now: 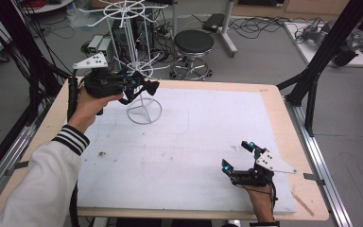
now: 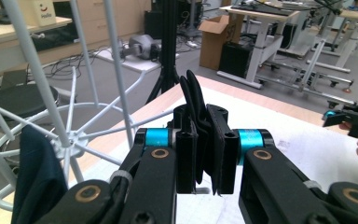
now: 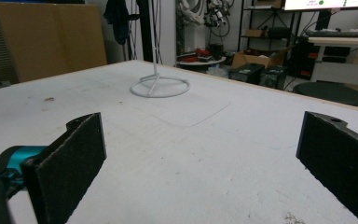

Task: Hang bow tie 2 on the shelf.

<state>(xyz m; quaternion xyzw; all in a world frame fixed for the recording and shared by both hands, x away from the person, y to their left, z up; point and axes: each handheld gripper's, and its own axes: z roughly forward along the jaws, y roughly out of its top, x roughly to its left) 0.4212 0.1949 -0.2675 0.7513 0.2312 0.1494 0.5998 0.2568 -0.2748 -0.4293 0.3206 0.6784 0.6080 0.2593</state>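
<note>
The black strap-like piece, apparently thin, soft and light, is pinched between the closed jaws of the left hand-held gripper beside the white wire rack and is best gripped mid-length, while the right hand-held gripper is held spread above the worktop.

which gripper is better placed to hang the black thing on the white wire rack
Left. The left gripper already clamps the black item right beside the white wire rack. The right gripper is open and empty, low over the table's near edge.

"Hello" on a cream box, far left shelf
</note>
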